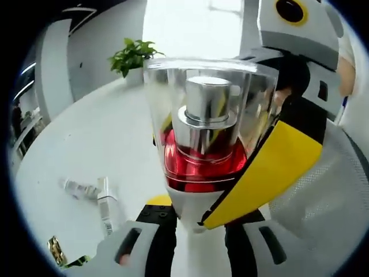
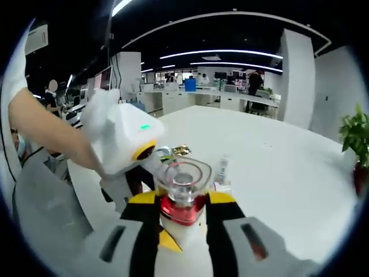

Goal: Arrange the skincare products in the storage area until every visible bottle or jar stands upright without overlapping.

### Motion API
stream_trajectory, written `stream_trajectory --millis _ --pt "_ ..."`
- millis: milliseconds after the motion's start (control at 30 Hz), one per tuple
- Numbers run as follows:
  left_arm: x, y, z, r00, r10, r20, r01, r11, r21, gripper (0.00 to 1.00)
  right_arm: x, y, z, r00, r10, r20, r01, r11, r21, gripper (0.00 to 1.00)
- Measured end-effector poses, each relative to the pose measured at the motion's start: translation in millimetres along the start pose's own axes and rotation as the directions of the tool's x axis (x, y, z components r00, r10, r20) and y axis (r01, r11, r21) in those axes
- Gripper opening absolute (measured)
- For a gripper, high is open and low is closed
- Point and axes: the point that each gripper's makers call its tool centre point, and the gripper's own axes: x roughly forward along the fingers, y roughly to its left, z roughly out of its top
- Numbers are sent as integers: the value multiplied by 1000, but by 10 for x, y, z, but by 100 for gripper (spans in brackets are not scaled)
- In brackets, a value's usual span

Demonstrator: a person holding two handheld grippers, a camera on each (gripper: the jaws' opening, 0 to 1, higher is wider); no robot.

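Skincare bottle (image 1: 202,138) is seen close before the lens in the left gripper view, its white base partly hidden by a yellow-and-black finger of the right gripper (image 1: 248,190). Small items lying on the white table (image 1: 98,133) — a clear tube (image 1: 78,187), a white stick-shaped piece (image 1: 105,202) and a gold packet (image 1: 56,249) — are too small to be identified. The bottle is made up of a clear flared cap, a silver pump collar, a red band and a white body; it is held upright above the table. In the right gripper view the bottle (image 2: 181,199) is clasped between the right gripper's (image 2: 181,231) yellow-tipped jaws, narrowly closed on its body. The left gripper (image 2: 124,144) is seen touching the bottle; whether its jaws are closed cannot be told. A potted plant (image 1: 134,56) is seen at the table's far edge.
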Motion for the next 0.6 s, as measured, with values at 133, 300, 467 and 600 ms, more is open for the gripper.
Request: stream_trajectory --millis 133,300,467,600 --pt "49 65 -12 1000 1 -1 -1 1000 19 28 42 -47 -35 1000 -25 -11 24 1000 -16 30" --pt "81 115 4 1000 -11 8 10 1000 23 28 105 -109 -43 999 -41 -17 40 999 -32 30" --pt "99 210 47 1000 -12 23 11 999 35 28 159 -208 -22 999 -52 -6 51 998 -31 30" --pt "116 290 68 1000 -16 25 15 999 34 29 211 -282 4 998 -58 -8 58 998 -16 30"
